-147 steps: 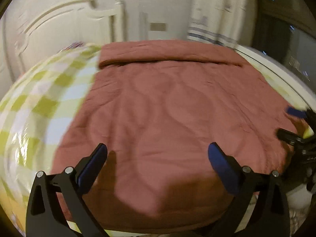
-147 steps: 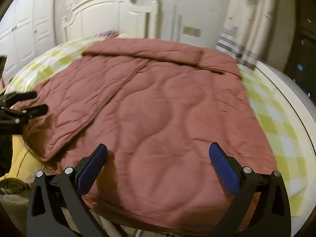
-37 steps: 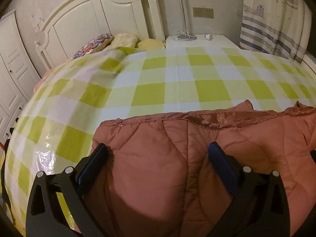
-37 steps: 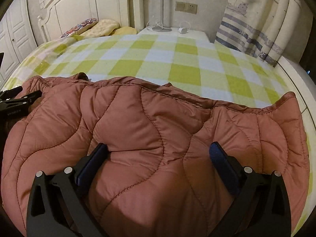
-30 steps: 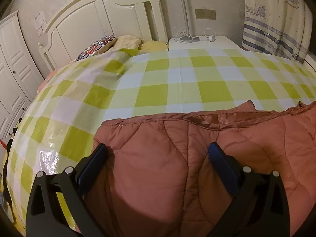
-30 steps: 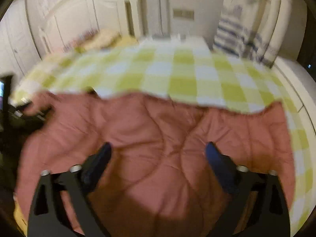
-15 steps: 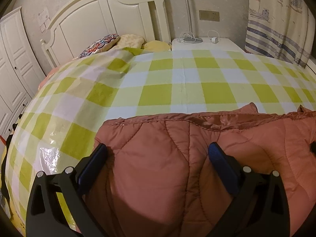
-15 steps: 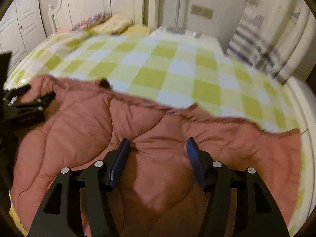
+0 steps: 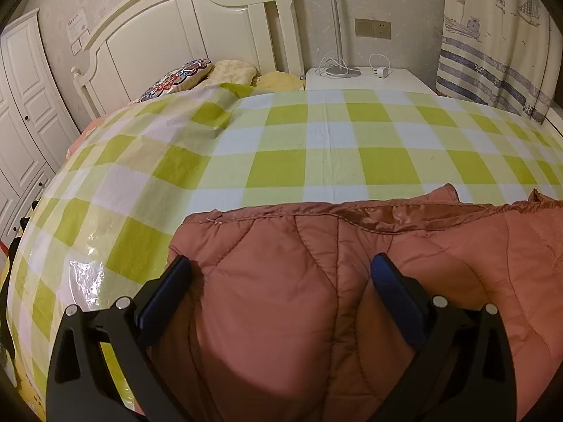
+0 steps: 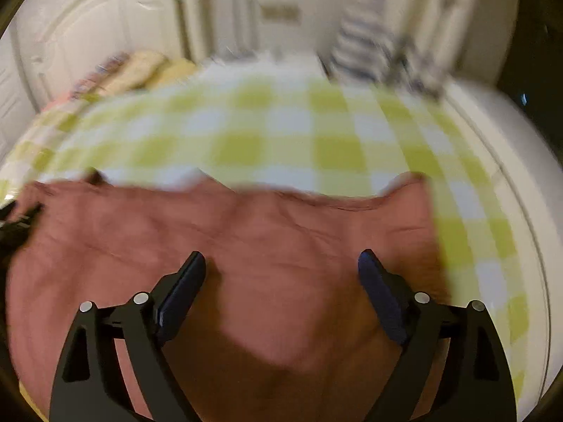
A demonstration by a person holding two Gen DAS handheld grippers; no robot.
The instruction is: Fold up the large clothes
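A rust-red quilted garment (image 9: 352,299) is lying bunched across the near part of the bed — puffy, stitched in curving channels, with a shinier satin edge running along its far fold. The left gripper (image 9: 281,277) is hovering over its left end with the blue-padded fingers (image 9: 390,281) spread wide, holding nothing. The right gripper (image 10: 281,270) is sitting over the garment's middle in a blurred view, its jaws likewise apart and empty. Beneath is lying a green-and-white checked bedsheet (image 9: 316,147), creased near the pillows (image 9: 214,74) and glossy at its left edge. Behind it a cream panelled headboard (image 9: 183,35) is standing against the wall — beside it a white nightstand (image 9: 366,77) bearing cables, and a striped nautical curtain (image 9: 492,52) hanging at right.
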